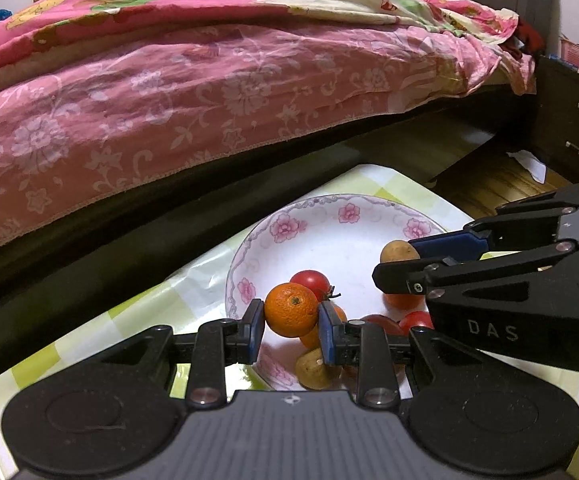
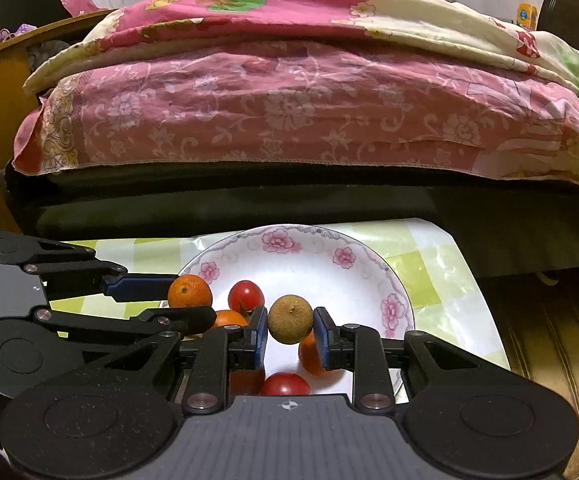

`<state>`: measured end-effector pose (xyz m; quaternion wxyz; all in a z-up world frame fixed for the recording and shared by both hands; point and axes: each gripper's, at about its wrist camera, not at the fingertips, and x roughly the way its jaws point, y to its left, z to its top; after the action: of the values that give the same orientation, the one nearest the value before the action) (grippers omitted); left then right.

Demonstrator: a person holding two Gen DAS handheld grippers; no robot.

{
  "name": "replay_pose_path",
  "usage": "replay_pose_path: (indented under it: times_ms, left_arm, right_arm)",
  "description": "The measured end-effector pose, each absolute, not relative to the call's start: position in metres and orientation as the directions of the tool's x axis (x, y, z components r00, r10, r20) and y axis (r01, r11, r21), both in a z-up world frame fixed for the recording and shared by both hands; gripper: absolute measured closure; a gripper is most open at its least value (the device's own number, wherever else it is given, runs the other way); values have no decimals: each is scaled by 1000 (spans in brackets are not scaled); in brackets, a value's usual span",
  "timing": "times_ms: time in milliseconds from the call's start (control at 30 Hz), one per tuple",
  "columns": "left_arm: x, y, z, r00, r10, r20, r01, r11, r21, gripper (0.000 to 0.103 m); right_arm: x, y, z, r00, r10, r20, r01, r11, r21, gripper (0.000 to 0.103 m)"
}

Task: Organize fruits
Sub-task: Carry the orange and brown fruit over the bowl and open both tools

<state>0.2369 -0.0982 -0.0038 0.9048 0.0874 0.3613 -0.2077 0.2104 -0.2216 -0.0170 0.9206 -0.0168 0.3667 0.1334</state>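
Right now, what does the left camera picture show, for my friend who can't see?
The left hand-held gripper pinches an orange above a flowery white plate holding tomatoes and more fruit. The right hand-held gripper holds a brown fruit; a pink bed is behind.

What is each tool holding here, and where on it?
Left tool pinches an orange across its sides; right tool pinches a round brown fruit across its sides, both above the plate.
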Motion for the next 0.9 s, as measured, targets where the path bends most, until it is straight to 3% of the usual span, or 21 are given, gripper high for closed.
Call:
replay_pose_path:
  times_ms: [900]
  left_arm:
    - [246,-96,-4,660,-328,-676,432,902,-16,66]
  right_arm:
    - [225,-225,-23,702,219,-677,-241,968,63,79]
